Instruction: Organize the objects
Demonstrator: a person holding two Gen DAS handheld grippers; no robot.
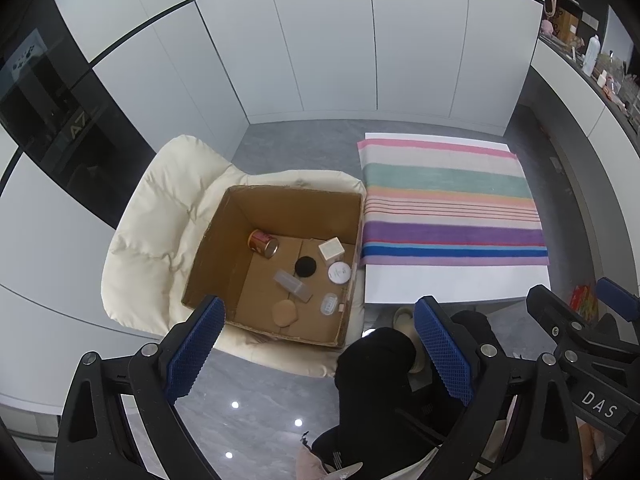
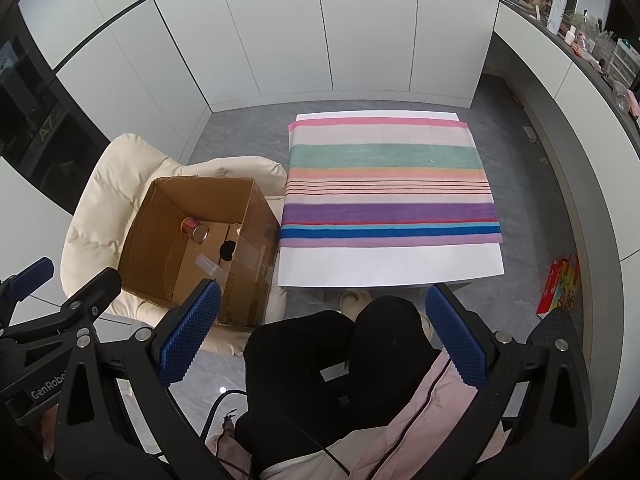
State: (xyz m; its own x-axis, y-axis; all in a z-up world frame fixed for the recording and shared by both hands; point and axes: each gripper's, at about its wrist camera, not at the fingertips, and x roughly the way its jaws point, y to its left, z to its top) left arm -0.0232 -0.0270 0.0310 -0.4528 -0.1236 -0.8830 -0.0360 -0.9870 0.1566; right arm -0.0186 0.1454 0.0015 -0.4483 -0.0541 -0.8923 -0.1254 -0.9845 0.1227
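An open cardboard box (image 1: 224, 248) sits on a cream padded chair (image 1: 152, 216); it also shows in the right wrist view (image 2: 256, 240). Inside lie a red can (image 1: 263, 243), a black disc (image 1: 305, 266), a white cube (image 1: 331, 249), a white round lid (image 1: 339, 272), a clear oblong case (image 1: 293, 285), a tan round pad (image 1: 285, 313) and a small clear container (image 1: 329, 304). My left gripper (image 1: 320, 356) is open and empty, held high above the box's near edge. My right gripper (image 2: 324, 332) is open and empty, above the person's knees.
A white table (image 2: 380, 268) with a striped cloth (image 2: 388, 184) stands right of the box. The person's black-trousered legs (image 2: 360, 344) are below the grippers. A red and yellow package (image 2: 560, 284) lies on the grey floor at right. White cabinets line the back.
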